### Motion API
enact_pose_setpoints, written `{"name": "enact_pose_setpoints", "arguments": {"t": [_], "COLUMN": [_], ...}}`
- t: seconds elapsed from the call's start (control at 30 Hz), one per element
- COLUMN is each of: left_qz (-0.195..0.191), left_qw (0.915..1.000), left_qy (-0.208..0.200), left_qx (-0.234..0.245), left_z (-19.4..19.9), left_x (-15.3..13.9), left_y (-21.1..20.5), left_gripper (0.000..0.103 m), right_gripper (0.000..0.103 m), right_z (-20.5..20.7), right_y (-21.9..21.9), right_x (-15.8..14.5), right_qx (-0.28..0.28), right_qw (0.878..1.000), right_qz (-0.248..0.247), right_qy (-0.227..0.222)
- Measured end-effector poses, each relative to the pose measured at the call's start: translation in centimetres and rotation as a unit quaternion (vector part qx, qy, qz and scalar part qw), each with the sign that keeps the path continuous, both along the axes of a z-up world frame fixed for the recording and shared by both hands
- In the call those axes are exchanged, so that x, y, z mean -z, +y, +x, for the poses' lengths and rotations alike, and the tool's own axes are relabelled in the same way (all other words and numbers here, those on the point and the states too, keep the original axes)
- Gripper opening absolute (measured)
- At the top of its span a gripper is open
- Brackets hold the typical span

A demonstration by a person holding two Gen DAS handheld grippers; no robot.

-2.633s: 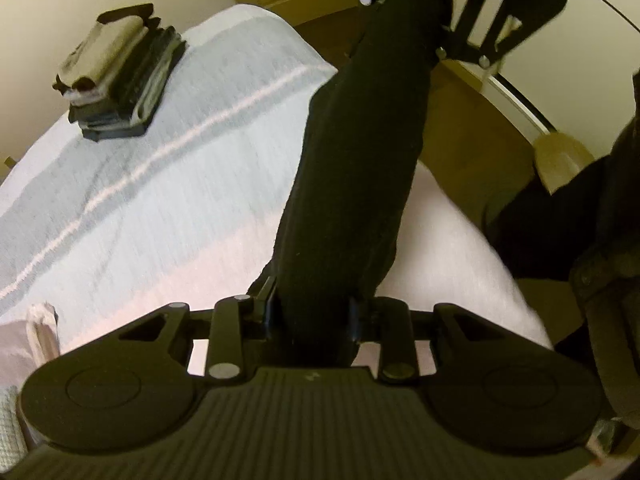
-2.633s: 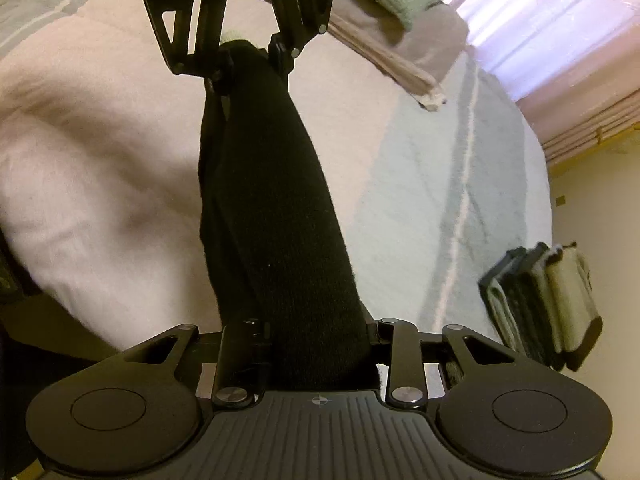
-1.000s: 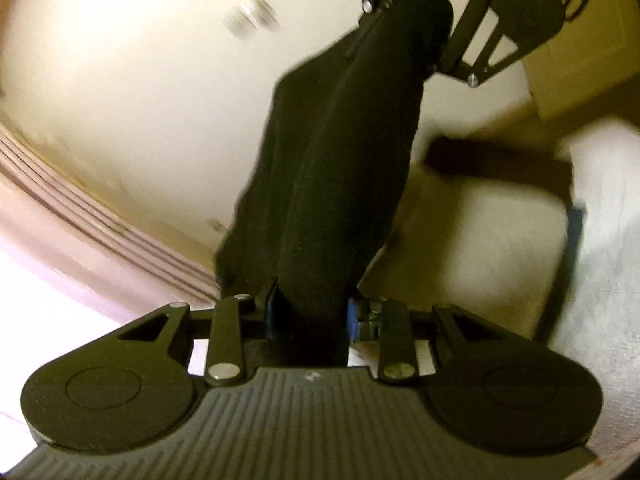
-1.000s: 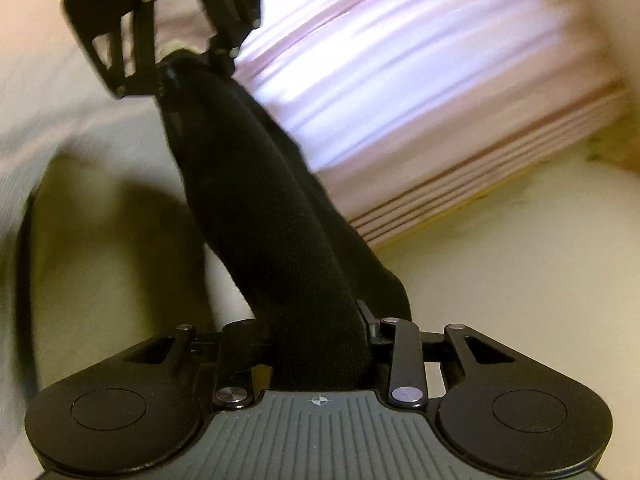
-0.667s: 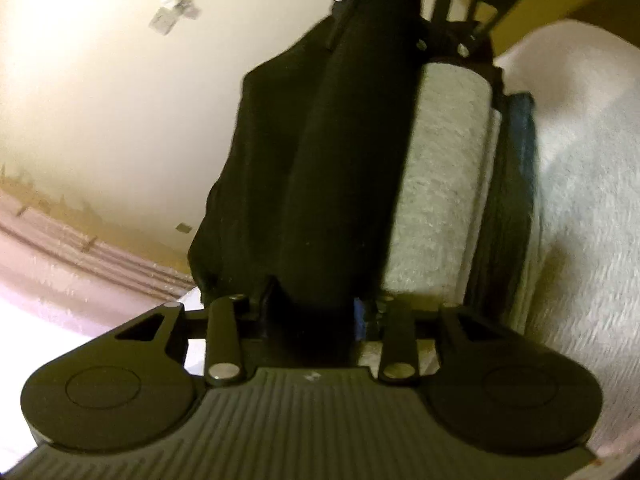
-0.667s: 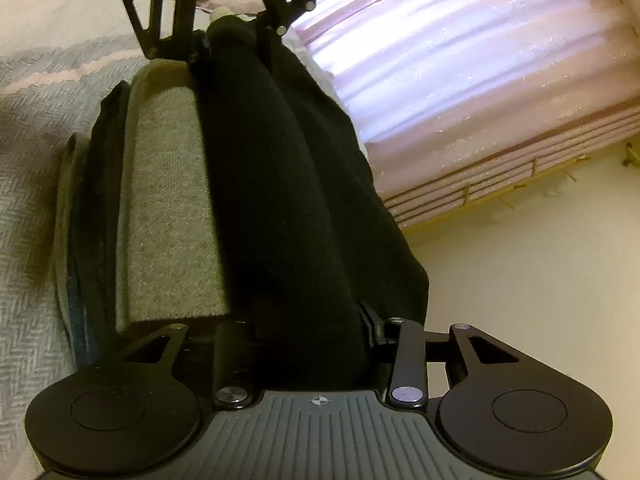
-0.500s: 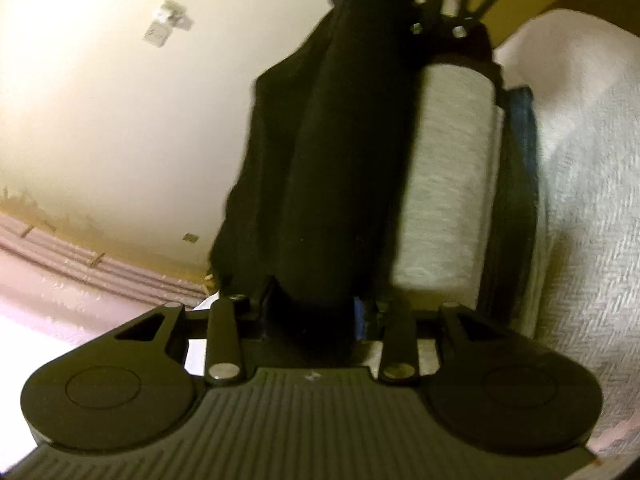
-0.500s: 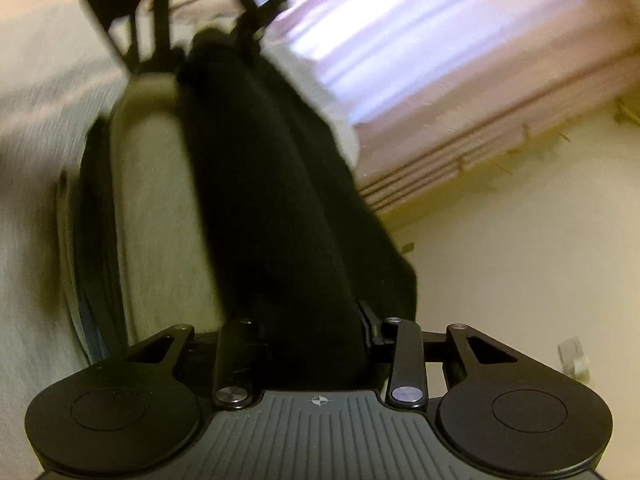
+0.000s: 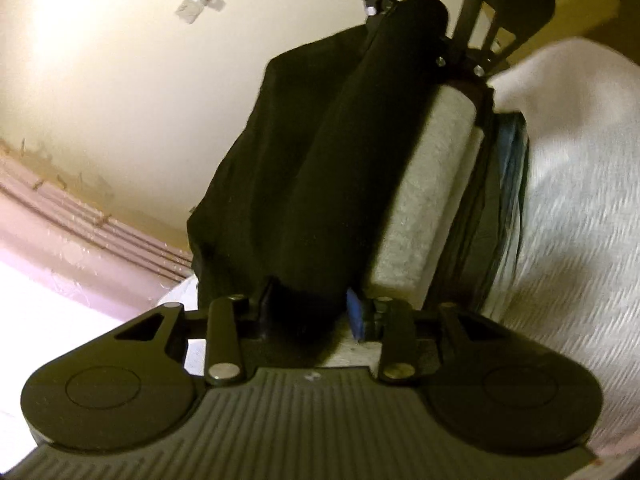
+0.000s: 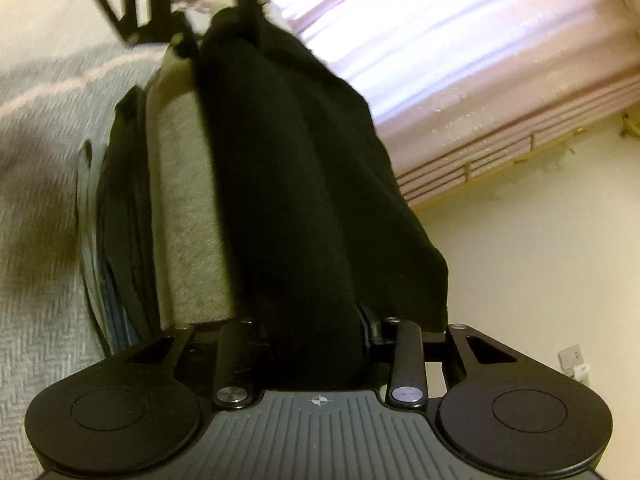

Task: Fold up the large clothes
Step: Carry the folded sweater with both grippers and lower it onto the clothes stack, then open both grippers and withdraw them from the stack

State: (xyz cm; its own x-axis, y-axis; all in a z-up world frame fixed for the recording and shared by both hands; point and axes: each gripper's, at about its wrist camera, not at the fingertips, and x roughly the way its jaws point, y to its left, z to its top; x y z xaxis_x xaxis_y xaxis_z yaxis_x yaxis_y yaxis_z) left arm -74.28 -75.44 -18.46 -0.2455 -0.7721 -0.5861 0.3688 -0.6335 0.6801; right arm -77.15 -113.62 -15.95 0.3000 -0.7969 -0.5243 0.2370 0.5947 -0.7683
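A folded black garment is stretched between my two grippers, which face each other. My left gripper is shut on one end of it. My right gripper is shut on the other end of the black garment. The garment lies against the top of a stack of folded clothes, right beside the stack's grey folded piece. Darker and blue folded layers show under the grey piece. The opposite gripper appears at the top of each view: right gripper, left gripper.
The stack rests on a pale herringbone bed cover. A cream wall with a socket and a pink curtain stand just behind the stack, near the bed's edge.
Both grippers carried the black garment from over the middle of the bed to the stack and brought it down against the grey piece. In the last half second it has shifted only slightly.
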Motion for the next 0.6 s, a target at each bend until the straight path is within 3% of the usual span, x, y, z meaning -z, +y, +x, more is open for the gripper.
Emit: {"name": "enact_pose_setpoints", "arguments": {"t": [0.1, 0.4, 0.47, 0.53, 0.6], "left_qz": [0.001, 0.046, 0.063, 0.074, 0.088], "left_qw": [1.0, 0.9946, 0.9882, 0.9804, 0.9682], "left_qy": [-0.003, 0.067, 0.099, 0.129, 0.164], "left_qx": [-0.004, -0.065, -0.098, -0.129, -0.167], "left_z": [-0.3, 2.0, 2.9, 3.0, 3.7], "left_x": [0.9, -2.4, -3.3, -3.5, -4.3], "left_y": [-0.2, 0.5, 1.0, 1.6, 2.3], "left_gripper": [0.031, 0.033, 0.033, 0.033, 0.033], "right_gripper": [0.035, 0.047, 0.051, 0.054, 0.055], "right_z": [0.4, 1.7, 1.6, 1.8, 1.3], "right_y": [0.5, 0.1, 0.4, 1.7, 2.4], "right_x": [1.8, 0.1, -0.8, 1.3, 0.8], "right_qx": [-0.015, 0.032, 0.049, 0.064, 0.08], "right_qw": [0.999, 0.999, 0.998, 0.998, 0.997], "right_qz": [-0.026, -0.02, -0.016, -0.008, 0.001], "right_qy": [0.021, 0.032, 0.024, 0.017, 0.01]}}
